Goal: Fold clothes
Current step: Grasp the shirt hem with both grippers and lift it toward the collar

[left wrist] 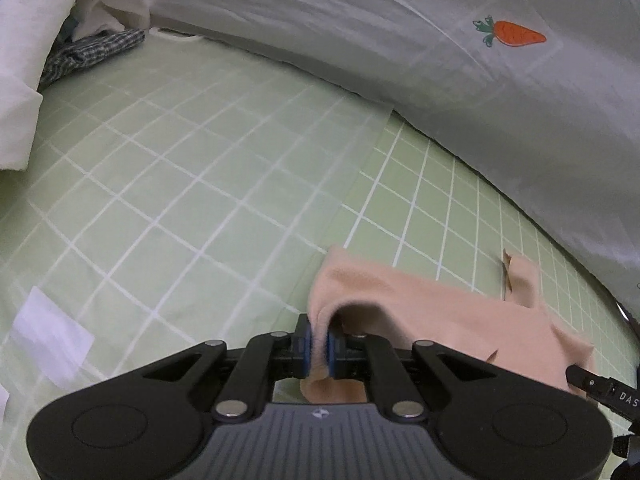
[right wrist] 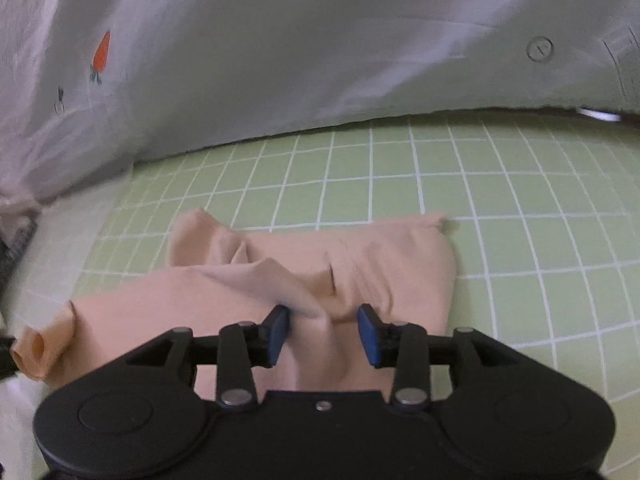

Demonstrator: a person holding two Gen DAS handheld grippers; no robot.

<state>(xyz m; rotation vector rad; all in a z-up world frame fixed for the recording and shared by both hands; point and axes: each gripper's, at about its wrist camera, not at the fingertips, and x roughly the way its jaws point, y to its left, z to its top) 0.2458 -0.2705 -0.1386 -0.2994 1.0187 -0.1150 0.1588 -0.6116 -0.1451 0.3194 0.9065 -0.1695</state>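
A peach garment [left wrist: 432, 304] lies crumpled on the green checked sheet [left wrist: 200, 184]. My left gripper [left wrist: 319, 346] is shut on the garment's left edge, with cloth pinched between its blue pads. In the right wrist view the same peach garment [right wrist: 280, 288] spreads across the green checked sheet [right wrist: 520, 216], with a raised fold at its middle. My right gripper [right wrist: 323, 334] stands open above the garment's near part, the raised fold lying between its blue pads [right wrist: 370, 334]. The tip of the right gripper [left wrist: 600, 390] shows at the right edge of the left wrist view.
A white quilt with a carrot print [left wrist: 516, 34] bulges along the far side; in the right wrist view the white quilt [right wrist: 320, 48] fills the back. A dark checked cloth [left wrist: 96, 52] and white bedding [left wrist: 24, 40] lie far left. A white patch [left wrist: 48, 336] lies near left.
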